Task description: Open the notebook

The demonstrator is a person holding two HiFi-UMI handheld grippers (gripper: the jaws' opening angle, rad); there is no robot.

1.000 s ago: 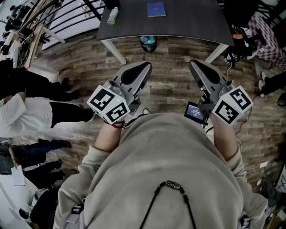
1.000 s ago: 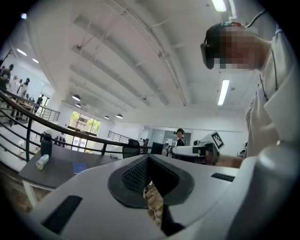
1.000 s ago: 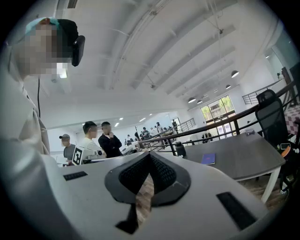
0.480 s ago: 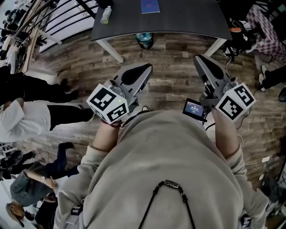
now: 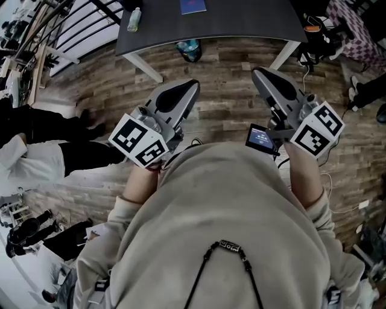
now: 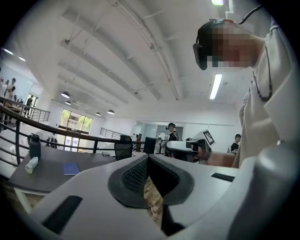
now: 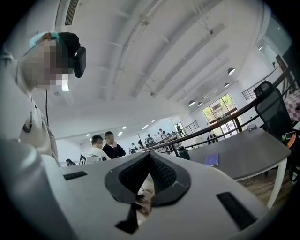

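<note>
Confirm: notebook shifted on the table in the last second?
No. The blue notebook keeps its spot on the dark table, same gap to the bottle; only the view shifted.

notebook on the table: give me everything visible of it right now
The small blue rectangular notebook lies flat and closed, cover up, on the dark grey tabletop. The head view's top edge cuts part of it off. The cover looks thin, and its detail is too small to read. A clear plastic bottle sits apart from it, to its left in that view. Nothing touches it: the left gripper and right gripper are short of the table.
</note>
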